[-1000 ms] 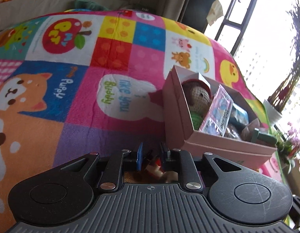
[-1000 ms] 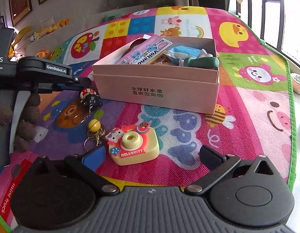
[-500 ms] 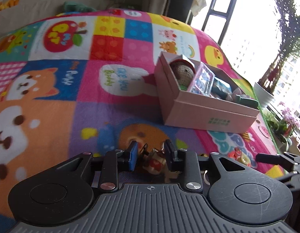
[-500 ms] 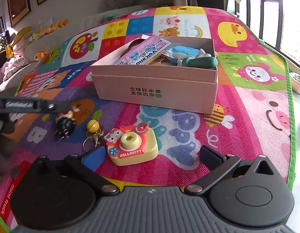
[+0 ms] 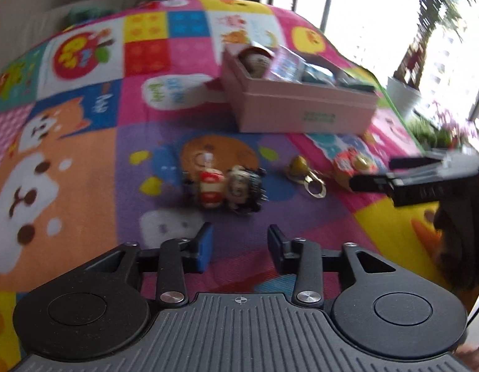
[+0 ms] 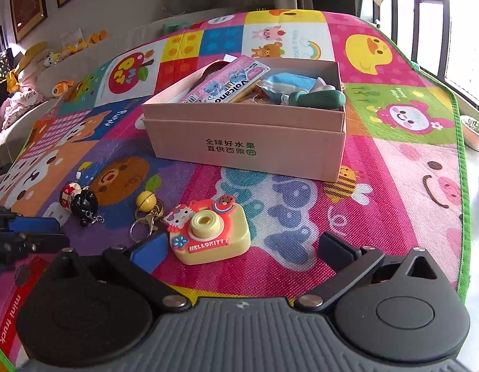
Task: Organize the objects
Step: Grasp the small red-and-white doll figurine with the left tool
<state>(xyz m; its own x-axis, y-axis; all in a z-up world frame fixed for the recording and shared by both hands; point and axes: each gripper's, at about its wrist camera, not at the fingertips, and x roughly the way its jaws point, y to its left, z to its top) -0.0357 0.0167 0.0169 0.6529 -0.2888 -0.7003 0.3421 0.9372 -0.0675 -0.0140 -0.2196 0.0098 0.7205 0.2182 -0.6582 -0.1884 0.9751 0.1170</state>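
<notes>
Bright play mat (image 6: 394, 167) underneath — pink box (image 6: 248, 142) full of toys at the back. Left gripper (image 5: 239, 241) open, holding nothing, just behind little doll keychain (image 5: 230, 186). Right gripper (image 6: 239, 245) wide open around yellow toy camera (image 6: 208, 232).

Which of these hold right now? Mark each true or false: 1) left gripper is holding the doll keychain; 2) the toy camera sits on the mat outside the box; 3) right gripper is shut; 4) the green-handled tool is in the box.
1) False: the left gripper is open and empty; the doll keychain lies on the mat.
2) True: the toy camera sits outside the pink box.
3) False: the right gripper is open.
4) True: the green-handled tool lies in the box.
</notes>
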